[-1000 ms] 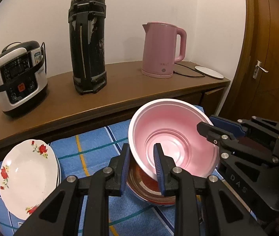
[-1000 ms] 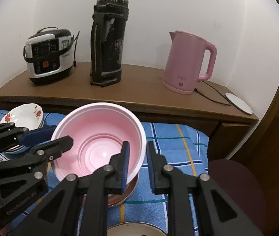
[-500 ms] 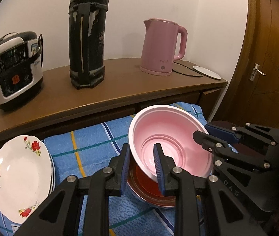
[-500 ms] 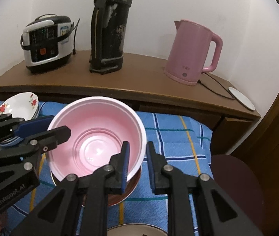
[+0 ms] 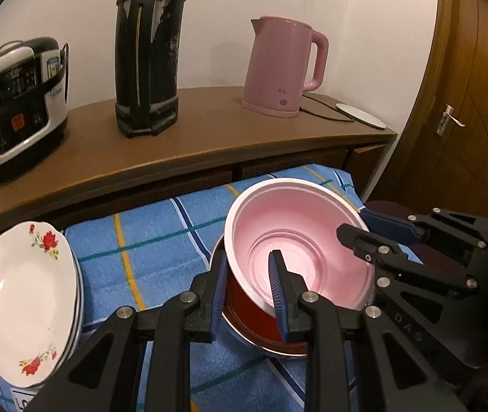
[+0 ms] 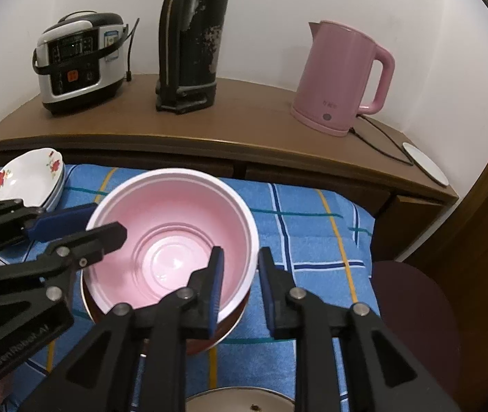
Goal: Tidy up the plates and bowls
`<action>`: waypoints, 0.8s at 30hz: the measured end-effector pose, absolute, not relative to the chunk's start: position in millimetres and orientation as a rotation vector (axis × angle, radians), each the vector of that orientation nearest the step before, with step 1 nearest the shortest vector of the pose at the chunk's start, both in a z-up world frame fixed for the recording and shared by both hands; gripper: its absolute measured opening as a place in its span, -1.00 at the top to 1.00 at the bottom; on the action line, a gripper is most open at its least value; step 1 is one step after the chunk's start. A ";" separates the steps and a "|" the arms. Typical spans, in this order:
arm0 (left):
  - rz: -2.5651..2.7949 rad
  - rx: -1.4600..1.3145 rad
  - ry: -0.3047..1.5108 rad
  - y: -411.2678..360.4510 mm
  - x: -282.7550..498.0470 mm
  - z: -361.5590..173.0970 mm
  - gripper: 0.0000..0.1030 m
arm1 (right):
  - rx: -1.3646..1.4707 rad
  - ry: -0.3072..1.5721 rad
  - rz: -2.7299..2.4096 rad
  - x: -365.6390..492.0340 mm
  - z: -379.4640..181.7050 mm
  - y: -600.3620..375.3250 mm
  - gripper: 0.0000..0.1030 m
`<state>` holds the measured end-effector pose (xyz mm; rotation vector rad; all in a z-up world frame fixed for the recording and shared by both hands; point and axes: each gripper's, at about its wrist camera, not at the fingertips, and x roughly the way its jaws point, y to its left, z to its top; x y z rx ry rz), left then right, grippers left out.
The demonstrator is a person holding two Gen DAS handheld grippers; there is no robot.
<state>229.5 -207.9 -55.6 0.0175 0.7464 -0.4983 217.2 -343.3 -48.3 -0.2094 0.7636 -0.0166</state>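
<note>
A pink bowl with a white rim sits nested in a red bowl on the blue checked cloth; it also shows in the right wrist view. My left gripper straddles the pink bowl's near-left rim, jaws a little wider than the rim. My right gripper straddles its right rim, jaws parted too. A stack of white flowered plates lies at the left, also in the right wrist view.
A brown sideboard behind holds a rice cooker, a black thermos, a pink kettle and a white coaster. A metal bowl rim shows near the front edge. A dark red stool stands at the right.
Both grippers have lowered the pink bowl into the red bowl. Their jaws have opened slightly off the rim.
</note>
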 end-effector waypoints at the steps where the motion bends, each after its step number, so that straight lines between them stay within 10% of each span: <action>1: -0.499 0.018 0.749 -207.9 229.3 -56.3 0.48 | -0.209 0.767 -0.016 217.5 -48.6 -343.4 0.58; 24: -0.521 0.015 0.800 -207.2 235.3 -65.7 0.48 | -0.226 0.813 -0.018 219.3 -60.7 -340.9 0.58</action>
